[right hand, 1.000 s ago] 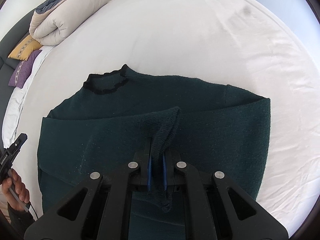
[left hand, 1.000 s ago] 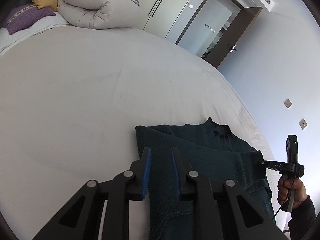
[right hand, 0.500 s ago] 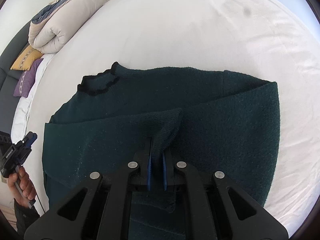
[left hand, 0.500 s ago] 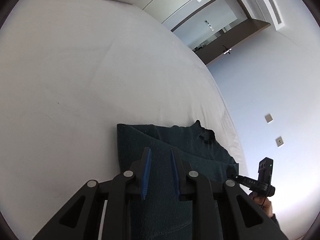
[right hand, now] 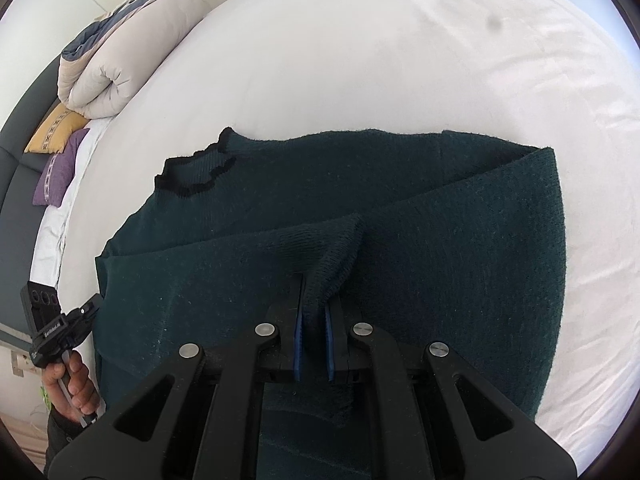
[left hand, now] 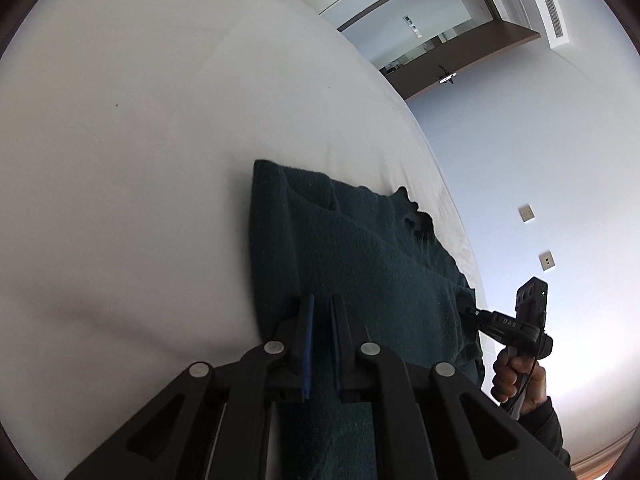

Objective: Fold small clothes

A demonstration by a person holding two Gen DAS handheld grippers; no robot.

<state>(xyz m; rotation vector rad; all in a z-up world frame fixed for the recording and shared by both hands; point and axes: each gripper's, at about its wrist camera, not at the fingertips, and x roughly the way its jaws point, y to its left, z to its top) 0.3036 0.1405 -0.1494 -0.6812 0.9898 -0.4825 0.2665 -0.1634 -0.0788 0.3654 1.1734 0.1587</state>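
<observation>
White bed (right hand: 360, 60); rolled duvet (right hand: 112, 72); open dark door (left hand: 460, 68).

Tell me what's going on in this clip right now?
A person is folding a dark green sweater on a white bed, one handheld gripper per hand. The right gripper has its jaws shut on a bunched fold of the knit. The left gripper has its jaws narrowed around the fabric at the opposite edge.

The left gripper (left hand: 322, 308) had its blue-padded jaws nearly closed, a narrow gap between them. The right gripper (right hand: 316, 300) was clamped on knit fabric. Each unit was carried by a hand (right hand: 72, 384) gripping its handle.
</observation>
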